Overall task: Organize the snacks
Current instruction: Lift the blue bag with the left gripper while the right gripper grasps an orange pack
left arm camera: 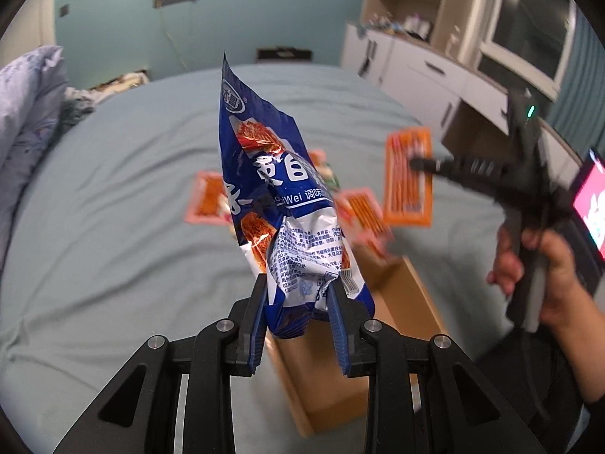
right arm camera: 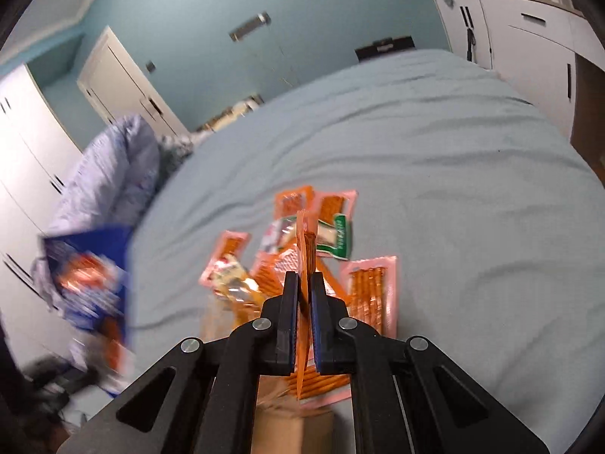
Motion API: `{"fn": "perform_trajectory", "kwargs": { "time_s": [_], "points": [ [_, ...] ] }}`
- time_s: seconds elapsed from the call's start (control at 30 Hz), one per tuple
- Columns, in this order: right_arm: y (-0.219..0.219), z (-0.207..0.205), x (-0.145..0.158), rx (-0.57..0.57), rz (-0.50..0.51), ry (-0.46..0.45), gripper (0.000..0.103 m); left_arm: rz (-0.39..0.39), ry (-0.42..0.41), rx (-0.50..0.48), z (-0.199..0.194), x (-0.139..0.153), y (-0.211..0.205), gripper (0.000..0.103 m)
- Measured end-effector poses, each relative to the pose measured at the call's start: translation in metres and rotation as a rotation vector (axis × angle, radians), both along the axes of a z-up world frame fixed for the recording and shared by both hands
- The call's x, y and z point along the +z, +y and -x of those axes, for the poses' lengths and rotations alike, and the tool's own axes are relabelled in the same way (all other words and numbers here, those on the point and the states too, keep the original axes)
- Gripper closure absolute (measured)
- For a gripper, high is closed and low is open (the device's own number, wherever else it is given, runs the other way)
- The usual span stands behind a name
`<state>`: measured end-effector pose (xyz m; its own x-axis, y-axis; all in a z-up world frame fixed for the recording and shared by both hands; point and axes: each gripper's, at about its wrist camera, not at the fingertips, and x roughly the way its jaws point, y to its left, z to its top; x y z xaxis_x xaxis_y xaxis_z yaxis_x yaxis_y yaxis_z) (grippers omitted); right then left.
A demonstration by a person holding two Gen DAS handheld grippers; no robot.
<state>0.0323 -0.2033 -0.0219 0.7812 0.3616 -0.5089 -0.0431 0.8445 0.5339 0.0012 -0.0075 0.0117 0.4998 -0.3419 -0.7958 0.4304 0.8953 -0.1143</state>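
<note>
Blue snack bag: light, crinkly, clamped in left gripper above cardboard box. Orange packet: thin, floppy, pinched edge-on by right gripper.

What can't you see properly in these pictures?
- Inside of the box: left view, the blue bag and fingers hide most of it.
- Snack pile: left view, blurred, partly behind the bag.
- Orange packet: right view, edge-on between the fingers, no label readable.
- Blue bag: right view, smeared.

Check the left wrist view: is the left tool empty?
No, the left tool is clamped on a crumpled blue snack bag that stands up between its pads.
</note>
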Motion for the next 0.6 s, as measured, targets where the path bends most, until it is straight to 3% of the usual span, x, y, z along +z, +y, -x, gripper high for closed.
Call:
{"fn": "perform_trajectory", "kwargs": {
  "time_s": [0.2, 0.3, 0.37, 0.4, 0.6],
  "points": [
    [-0.001, 0.039, -0.005, 0.047, -0.126, -0.048, 0.099, -0.141, 0.044, -0.066, -0.004, -0.029, -0.023, 0.069],
    [0.006, 0.052, -0.009, 0.085, -0.121, -0.040, 0.099, -0.179, 0.029, -0.038, -0.008, -0.030, -0.024, 0.049],
    [0.011, 0.054, -0.010, 0.110, -0.109, -0.036, 0.099, -0.202, -0.022, -0.015, -0.007, -0.024, -0.022, 0.026],
    [0.017, 0.056, -0.011, 0.132, -0.097, -0.036, 0.099, -0.206, -0.046, -0.004, -0.007, -0.021, -0.020, 0.022],
    [0.033, 0.048, 0.001, 0.255, -0.052, -0.045, 0.099, -0.179, -0.101, 0.117, -0.017, -0.005, 0.006, 0.016]
  ]
}}
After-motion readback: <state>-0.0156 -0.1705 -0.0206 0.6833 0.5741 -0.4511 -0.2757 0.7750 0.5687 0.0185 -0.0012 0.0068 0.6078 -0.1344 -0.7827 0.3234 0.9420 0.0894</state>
